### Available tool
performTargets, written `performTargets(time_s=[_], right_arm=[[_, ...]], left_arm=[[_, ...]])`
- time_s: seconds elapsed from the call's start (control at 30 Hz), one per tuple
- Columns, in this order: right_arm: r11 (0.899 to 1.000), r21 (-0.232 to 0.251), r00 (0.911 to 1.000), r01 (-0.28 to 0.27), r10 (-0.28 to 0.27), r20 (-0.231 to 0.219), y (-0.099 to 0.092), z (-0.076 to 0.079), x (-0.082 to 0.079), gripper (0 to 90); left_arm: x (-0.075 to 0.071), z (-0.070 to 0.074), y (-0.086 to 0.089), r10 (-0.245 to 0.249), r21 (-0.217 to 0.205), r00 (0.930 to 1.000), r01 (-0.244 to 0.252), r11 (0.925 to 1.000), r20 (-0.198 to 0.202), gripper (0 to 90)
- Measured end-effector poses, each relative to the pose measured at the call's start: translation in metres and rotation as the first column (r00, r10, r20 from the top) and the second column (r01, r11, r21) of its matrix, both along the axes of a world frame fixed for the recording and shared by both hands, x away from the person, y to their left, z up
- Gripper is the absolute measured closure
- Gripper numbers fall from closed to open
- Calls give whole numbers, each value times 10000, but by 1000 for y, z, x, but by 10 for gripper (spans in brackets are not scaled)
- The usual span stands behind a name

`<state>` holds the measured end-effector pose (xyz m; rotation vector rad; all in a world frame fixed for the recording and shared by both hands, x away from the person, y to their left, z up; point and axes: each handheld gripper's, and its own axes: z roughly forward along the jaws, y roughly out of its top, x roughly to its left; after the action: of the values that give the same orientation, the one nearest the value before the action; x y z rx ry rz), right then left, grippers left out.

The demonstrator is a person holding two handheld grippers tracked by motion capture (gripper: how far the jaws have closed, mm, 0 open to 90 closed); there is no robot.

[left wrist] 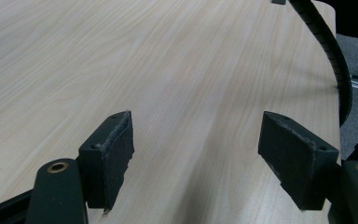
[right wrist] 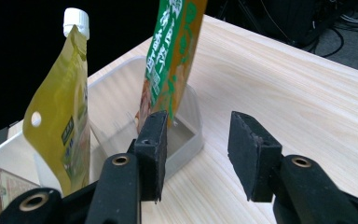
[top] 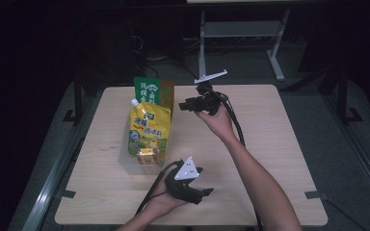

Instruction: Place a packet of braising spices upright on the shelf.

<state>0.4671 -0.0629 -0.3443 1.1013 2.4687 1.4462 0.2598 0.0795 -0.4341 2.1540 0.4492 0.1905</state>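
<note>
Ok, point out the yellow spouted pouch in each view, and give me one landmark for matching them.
High view: yellow spouted pouch stands left of centre in the clear tray.
Left gripper view: bare table ahead of the jaws, no pouch.
Right gripper view: at the left edge, white cap up.
Shared landmark: the green packet behind it, top centre in the right gripper view.

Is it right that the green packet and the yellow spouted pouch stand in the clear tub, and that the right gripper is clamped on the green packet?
Not quite. The green packet and yellow spouted pouch do stand in the clear tub, but the right gripper is open, its jaws empty beside the tub, as the right gripper view shows.
</note>
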Motion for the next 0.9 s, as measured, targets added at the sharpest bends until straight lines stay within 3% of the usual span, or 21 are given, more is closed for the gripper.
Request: performTargets(time_s=[0.53,0.9], right_arm=[[9996,258,9994,-76,84,-326,-30,3,-11,471],[9994,331,9989,-28,43,-457,-42,-2,-21,455]], left_arm=[[3,2,3,104,-19,9999,-104,9999,100,260],[4,2,4,88,68,9999,-89,9999,142,260]])
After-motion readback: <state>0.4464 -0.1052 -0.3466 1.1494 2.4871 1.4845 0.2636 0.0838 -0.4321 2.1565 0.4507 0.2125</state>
